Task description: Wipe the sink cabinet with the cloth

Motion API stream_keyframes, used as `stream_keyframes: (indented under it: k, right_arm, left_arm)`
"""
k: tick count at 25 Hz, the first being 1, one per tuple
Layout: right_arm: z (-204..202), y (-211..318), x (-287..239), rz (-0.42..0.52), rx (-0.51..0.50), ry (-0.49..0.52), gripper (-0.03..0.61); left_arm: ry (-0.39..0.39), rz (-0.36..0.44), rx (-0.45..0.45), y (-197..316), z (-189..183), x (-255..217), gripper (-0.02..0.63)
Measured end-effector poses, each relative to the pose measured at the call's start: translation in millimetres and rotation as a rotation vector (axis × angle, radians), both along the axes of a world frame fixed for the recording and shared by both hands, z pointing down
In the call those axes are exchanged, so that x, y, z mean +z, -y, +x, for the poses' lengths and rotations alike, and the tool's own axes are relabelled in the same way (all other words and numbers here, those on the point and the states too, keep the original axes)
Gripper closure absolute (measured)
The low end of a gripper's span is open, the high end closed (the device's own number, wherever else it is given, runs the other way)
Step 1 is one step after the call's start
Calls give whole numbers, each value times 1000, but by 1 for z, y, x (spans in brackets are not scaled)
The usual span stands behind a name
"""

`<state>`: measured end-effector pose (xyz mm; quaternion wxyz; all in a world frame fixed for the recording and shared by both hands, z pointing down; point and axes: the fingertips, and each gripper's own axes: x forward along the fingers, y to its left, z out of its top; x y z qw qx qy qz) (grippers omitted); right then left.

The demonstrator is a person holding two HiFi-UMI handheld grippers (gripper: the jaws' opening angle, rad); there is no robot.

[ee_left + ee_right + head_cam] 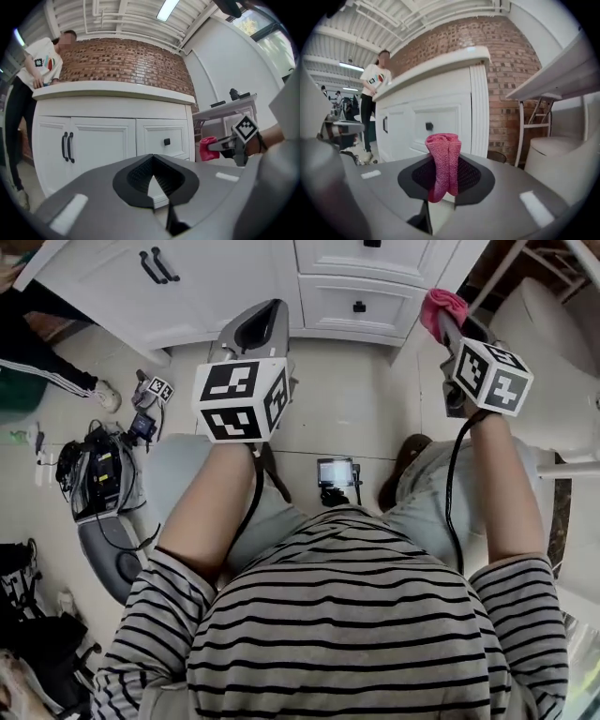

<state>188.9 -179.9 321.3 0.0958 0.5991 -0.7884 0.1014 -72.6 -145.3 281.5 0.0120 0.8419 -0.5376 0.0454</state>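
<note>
**A:** Where is the cloth being kept just now?

**B:** The pink cloth (443, 159) is being pinched in the right claw (445, 190). The jaws are being pressed onto its bunched lower part, and its folded top is being left sticking out past the tips. It is being held in the air near the right-hand corner of the white cabinet (103, 140). As far as can be judged, the paint is not being touched.

**A:** And the left claw?

**B:** The left claw (153, 164) is being held with its jaws brought together at the tips, and nothing is being carried in it. It is being pointed at the cabinet front, roughly between the double doors (93, 154) and the small drawer (164, 136).

**A:** Which step is being worked on?

**B:** The approach, it is being judged. The cloth is already being gripped, but no wiping is being done yet.

**A:** What is being called for next?

**B:** The right claw is being expected to be carried forward until the free end of the cloth is pressed against a panel, then swept along it. Only a narrow tuft is being exposed, so a tilt is probably being needed. That way cloth, and not the hard tips, is being rubbed on the paint. The black knob (167, 141) and the door handles (68, 146) are being left as things to be steered around.
</note>
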Motion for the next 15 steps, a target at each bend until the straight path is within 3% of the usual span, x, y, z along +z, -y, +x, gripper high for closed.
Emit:
stream_keyframes:
  k: [5,9,15]
  right_arm:
    - [-5,-50,-51,308,41,117,488]
    - [-15,-56,-25,267,36,167,488]
    - [-21,-57,-15,237,29,162,489]
  left_arm:
    - [-19,45,-33,-10,-14,-11,614]
    - [-42,-11,-47,-14,-17,18,614]
    - [-35,-4,-42,-17,-20,22,614]
